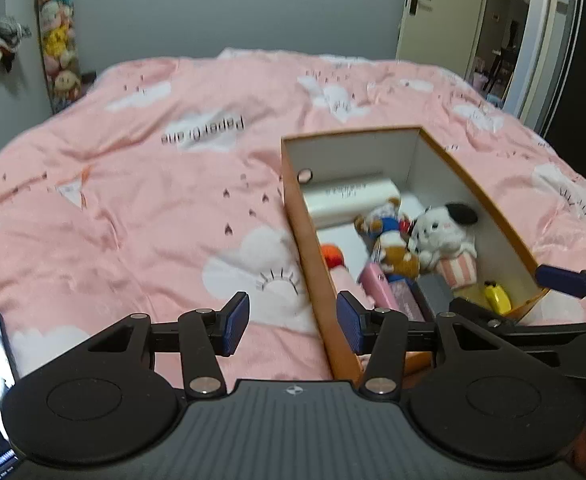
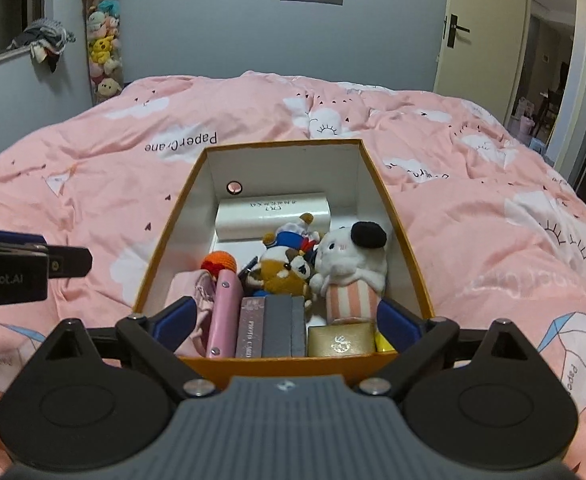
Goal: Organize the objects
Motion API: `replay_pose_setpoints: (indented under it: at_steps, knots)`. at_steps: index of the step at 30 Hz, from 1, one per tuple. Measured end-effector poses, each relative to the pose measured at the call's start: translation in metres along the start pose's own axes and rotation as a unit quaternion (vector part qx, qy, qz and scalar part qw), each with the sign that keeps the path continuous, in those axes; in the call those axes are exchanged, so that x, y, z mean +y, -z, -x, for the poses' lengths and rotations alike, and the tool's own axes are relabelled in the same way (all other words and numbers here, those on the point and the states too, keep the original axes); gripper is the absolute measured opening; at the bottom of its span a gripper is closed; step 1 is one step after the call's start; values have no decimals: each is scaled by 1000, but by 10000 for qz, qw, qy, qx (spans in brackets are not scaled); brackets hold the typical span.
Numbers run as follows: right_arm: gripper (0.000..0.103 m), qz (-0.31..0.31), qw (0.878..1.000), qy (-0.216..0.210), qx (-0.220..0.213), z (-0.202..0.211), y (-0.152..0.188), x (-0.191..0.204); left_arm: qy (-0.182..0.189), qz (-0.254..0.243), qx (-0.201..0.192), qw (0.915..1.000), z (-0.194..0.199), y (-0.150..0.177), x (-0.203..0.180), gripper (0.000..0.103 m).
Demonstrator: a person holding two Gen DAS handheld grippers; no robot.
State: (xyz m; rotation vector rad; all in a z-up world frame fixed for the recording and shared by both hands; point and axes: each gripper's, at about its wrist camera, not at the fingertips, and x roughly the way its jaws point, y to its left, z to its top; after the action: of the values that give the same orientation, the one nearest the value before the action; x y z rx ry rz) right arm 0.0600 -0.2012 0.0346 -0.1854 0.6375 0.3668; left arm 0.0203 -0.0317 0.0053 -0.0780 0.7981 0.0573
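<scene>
Box [image 2: 409, 256] on the bed [image 2: 473, 216]; we see both claws, left [image 1: 293, 326] and right [image 2: 287, 320], apart and empty; toys [image 2: 349, 264] hide its floor.

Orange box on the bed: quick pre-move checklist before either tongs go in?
1. Left tongs open, nothing between pads: ok.
2. Right tongs open wide, empty: ok.
3. Orange box open-topped, sitting flat on the pink duvet: ok.
4. Left tongs straddle the box's left wall, one pad inside, one outside; contact: cannot tell.
5. Free space inside: near end packed with the pink case and grey books: not ok.
6. White plush upright, reachable from above: ok.
</scene>
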Motion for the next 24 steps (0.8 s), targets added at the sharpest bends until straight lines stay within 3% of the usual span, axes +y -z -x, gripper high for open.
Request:
replay_pose_setpoints:
  at_steps: [8,14,24]
  knots:
    - [97,-32,10000,5,28,-6,3,-3,-3,-3,177,9998,-7,5,0,62]
    - [99,-10,10000,1,65,-9,4,-3,-26,-96,123,9999,-7,6,-3,72]
    - [101,-16,9996,-72,268,-17,8,-3,1,-82,325,9994,-15,10,-3,73]
